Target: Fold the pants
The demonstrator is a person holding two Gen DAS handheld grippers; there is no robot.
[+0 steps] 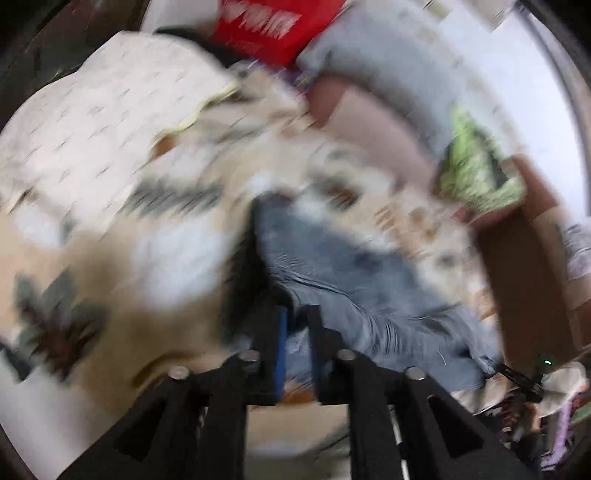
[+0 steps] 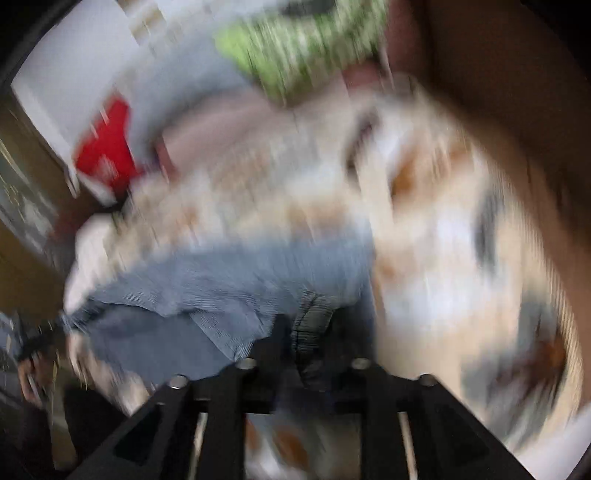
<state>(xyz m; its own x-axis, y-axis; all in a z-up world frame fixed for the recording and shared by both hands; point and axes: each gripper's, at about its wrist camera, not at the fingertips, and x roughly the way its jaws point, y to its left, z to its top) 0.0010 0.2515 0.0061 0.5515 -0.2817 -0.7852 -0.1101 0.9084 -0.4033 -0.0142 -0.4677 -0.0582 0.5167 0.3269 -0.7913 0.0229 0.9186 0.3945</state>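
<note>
Left tongs (image 1: pixel 295 317) pinch blue pants (image 1: pixel 354 280); right tongs (image 2: pixel 310 332) likewise.

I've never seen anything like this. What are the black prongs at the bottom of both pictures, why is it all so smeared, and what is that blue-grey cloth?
There is no robot here. A person holds a hand tool in each hand, each with two black fingers and a wide-angle camera looking forward along them. One picture comes from the left tool, the other from the right. The smear suggests the cameras are moving fast.

The blue-grey cloth is a pair of pants, the thing being folded. It hangs over a bed cover printed with leaves. In the left view, the left gripper has pants fabric between its fingers. In the right view, the right gripper has a bunched fold of the same pants between its fingers. How firmly either one pinches is too blurred to tell.

Behind lie a grey pillow, a red item and a green patterned cloth.
</note>
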